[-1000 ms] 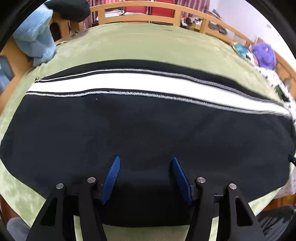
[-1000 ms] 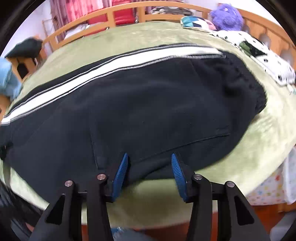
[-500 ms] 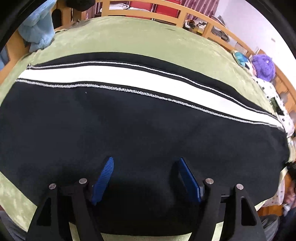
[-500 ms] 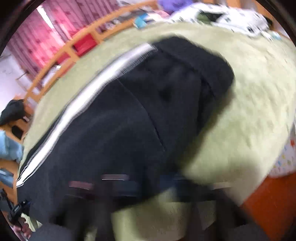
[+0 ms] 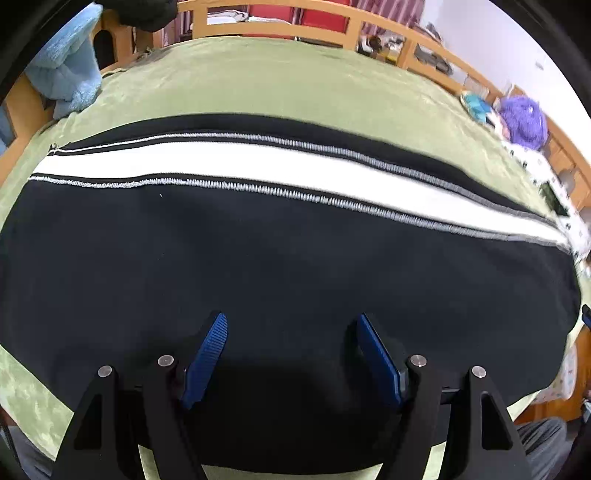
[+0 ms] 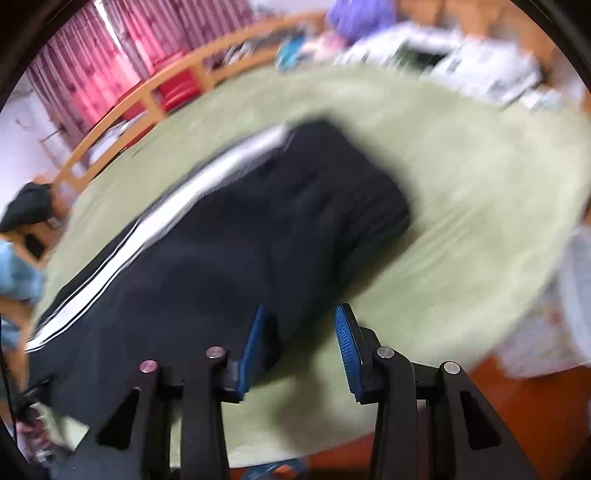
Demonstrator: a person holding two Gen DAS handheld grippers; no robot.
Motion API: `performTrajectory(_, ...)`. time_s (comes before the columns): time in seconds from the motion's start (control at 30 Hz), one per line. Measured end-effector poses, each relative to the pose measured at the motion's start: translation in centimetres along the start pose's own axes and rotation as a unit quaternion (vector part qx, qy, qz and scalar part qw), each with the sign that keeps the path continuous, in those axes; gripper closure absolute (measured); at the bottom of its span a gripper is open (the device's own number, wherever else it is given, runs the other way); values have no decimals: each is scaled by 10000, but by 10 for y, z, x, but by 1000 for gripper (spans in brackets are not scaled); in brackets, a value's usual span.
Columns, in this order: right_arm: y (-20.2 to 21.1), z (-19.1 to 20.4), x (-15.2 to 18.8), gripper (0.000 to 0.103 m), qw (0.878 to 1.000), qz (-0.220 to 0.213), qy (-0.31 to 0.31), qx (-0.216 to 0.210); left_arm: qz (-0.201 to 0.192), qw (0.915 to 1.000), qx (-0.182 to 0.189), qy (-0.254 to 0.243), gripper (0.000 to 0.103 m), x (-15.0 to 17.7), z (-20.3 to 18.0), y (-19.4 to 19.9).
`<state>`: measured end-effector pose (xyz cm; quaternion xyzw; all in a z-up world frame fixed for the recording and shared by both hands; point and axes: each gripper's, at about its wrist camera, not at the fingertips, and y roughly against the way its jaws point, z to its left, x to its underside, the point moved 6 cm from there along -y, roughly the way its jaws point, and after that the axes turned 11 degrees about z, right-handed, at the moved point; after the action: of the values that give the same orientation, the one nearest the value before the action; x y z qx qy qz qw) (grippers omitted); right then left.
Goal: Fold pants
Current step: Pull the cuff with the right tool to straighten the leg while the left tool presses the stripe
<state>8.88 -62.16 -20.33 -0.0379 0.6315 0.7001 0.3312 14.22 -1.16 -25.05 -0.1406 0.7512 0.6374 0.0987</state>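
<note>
Left gripper (image 5: 291,332): fingers (image 5: 207,354) spread wide, nothing gripped between them. Both blue pads sit over the black cloth; whether they touch it cannot be told.

Right gripper (image 6: 299,332): fingers (image 6: 345,343) also apart, released, holding nothing. The left finger lies over the near edge of the cloth, the right finger over bare green cover. This view is motion-blurred, so contact cannot be judged.

Pants (image 5: 295,258): one pair, black, laid flat on the bed (image 5: 258,81), which has a green cover. They stretch left to right ahead of the left fingers and fill most of that view. One white stripe (image 5: 258,164), edged on each side by a line of grey stitching, runs along the far side beyond the fingertips. In the right view the waistband end (image 6: 354,177) lies ahead of the fingers, slightly to the right, with the stripe trailing away to the left.

Count: two grippers, four fingers, one pair of pants, one stripe.

Beyond the pants: a wooden rail (image 5: 280,18) round the bed, a blue towel (image 5: 66,74) far left, a purple fuzzy thing (image 5: 524,118) far right.
</note>
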Motion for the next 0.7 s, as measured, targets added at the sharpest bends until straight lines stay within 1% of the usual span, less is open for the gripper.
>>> performTrajectory(0.07, 15, 3, -20, 64, 9987, -409, 234, 182, -136, 9999, 83, 31, 32, -7, -3, 4)
performTrajectory(0.13, 15, 18, -28, 64, 9964, -632, 529, 222, -294, 9995, 88, -42, 32, -15, -11, 6)
performTrajectory(0.2, -2, 34, -29, 70, 9946, -530, 880, 153, -290, 9995, -14, -111, 32, -22, -17, 1)
performTrajectory(0.23, -21, 36, -31, 76, 9935, -346, 1051, 283, -276, 9995, -72, -121, 32, -25, -18, -3)
performTrajectory(0.27, -39, 31, -34, 80, 9923, -188, 1103, 534, -236, 9996, -105, -88, 32, -28, -15, -8)
performTrajectory(0.3, -53, 25, -33, 86, 9916, -111, 1068, 724, -127, 9998, -180, 30, 32, -29, -10, -15)
performTrajectory(0.33, -56, 21, -33, 86, 9933, -170, 945, 640, 0, 9995, -219, 225, 32, -30, 0, -22)
performTrajectory(0.37, -53, 20, -31, 87, 9950, -222, 796, 558, 6, 9993, -60, 378, 32, -32, 7, -23)
performTrajectory(0.4, -50, 20, -34, 87, 9964, -148, 655, 522, -19, 9990, 37, 449, 32, -34, 10, -20)
performTrajectory(0.43, -47, 23, -40, 87, 9971, -74, 548, 525, -30, 9988, 19, 485, 32, -35, 13, -16)
performTrajectory(0.47, -37, 30, -45, 86, 9979, -119, 460, 451, -79, 9988, -13, 493, 32, -37, 15, -11)
performTrajectory(0.5, -30, 36, -52, 83, 9982, -235, 435, 342, -170, 9987, -22, 488, 32, -40, 17, -4)
performTrajectory(0.53, -21, 47, -55, 81, 9979, -442, 439, 194, -238, 9985, -2, 498, 32, -45, 20, 1)
performTrajectory(0.57, -15, 60, -58, 75, 9974, -540, 479, 79, -263, 9983, 54, 508, 32, -51, 23, 5)
performTrajectory(0.6, -16, 76, -64, 62, 9970, -535, 561, -42, -270, 9982, 137, 516, 32, -58, 25, 8)
performTrajectory(0.63, -21, 98, -71, 52, 9962, -431, 728, -189, -291, 9981, 204, 507, 32, -63, 24, 9)
performTrajectory(0.7, -33, 139, -76, 52, 9928, -353, 1083, -373, -306, 9983, 296, 407, 32, -79, 18, 8)
